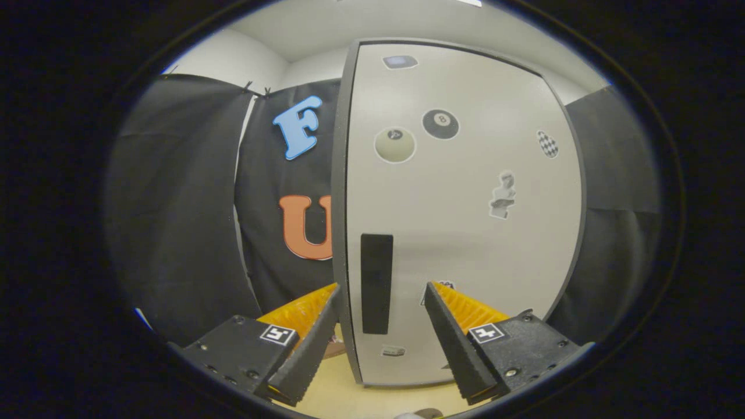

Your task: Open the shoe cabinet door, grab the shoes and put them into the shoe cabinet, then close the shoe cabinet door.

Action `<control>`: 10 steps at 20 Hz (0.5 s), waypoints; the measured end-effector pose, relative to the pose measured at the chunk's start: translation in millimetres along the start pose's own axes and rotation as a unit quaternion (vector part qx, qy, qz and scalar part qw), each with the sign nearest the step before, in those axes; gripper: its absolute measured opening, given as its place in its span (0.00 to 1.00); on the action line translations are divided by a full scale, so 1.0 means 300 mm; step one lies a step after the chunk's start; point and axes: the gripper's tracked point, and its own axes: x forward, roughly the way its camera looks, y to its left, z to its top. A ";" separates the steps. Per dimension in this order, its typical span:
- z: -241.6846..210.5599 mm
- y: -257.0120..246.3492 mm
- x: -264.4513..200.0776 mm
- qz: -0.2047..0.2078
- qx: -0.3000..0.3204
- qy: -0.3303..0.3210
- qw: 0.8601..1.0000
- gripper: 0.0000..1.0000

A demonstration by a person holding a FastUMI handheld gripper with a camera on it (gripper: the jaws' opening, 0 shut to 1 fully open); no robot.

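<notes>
Gripper [381, 291] jaws wide, empty, straddling the door [465, 203] edge and dark handle [376, 283] just ahead. Door looks closed or nearly so. Risk: jaws close on the thin edge, miss the handle, slip off when pulling. Shoes unplaced.

the gripper [381, 291] is held level and pointing straight ahead, its two fingers [314, 334] spread wide apart with nothing pressed between them. the left finger reaches forward a little lower than the right, and both taper inward toward their tips.
</notes>
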 end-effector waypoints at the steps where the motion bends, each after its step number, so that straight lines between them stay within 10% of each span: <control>1: -0.009 0.007 0.025 0.002 0.000 0.006 1.000 0.91; 10: -0.054 0.014 0.130 0.007 0.000 0.033 0.999 0.64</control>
